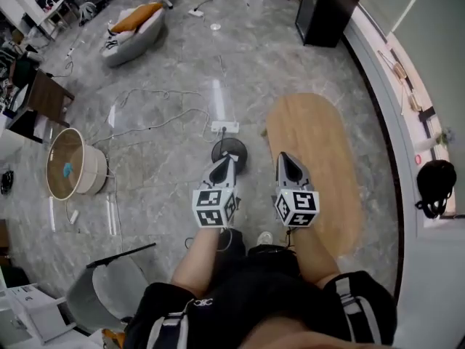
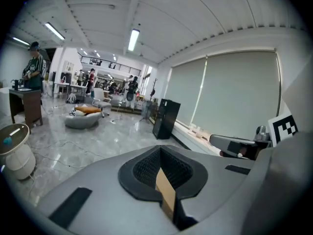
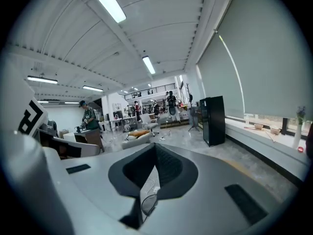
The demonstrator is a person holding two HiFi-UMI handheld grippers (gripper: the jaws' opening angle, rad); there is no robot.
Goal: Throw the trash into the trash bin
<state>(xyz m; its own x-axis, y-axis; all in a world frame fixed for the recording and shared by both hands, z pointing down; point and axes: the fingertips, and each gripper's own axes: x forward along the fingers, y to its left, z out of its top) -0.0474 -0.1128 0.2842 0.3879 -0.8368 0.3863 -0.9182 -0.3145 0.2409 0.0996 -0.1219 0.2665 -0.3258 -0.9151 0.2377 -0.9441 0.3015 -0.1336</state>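
The trash bin [image 1: 69, 164] is a round, light-coloured tub on the marble floor at the left, with a small blue thing in it. It also shows low at the left edge as the bin [image 2: 13, 146]. I hold both grippers up side by side in front of me, well to the right of the bin. My left gripper [image 1: 224, 164] has its jaws together; in the left gripper view the left gripper [image 2: 162, 175] shows only a thin brown sliver in the slit. My right gripper [image 1: 288, 162] is shut and empty, and floor and a cable show through the right gripper's [image 3: 152, 175] slit.
An oval wooden table [image 1: 320, 158] lies under the right gripper. A round fan base [image 1: 229, 151], a power strip [image 1: 224, 127] and cables lie on the floor ahead. A black cabinet [image 1: 327, 6] and a beanbag [image 1: 134, 27] stand farther off, a grey chair [image 1: 109, 289] near my left leg.
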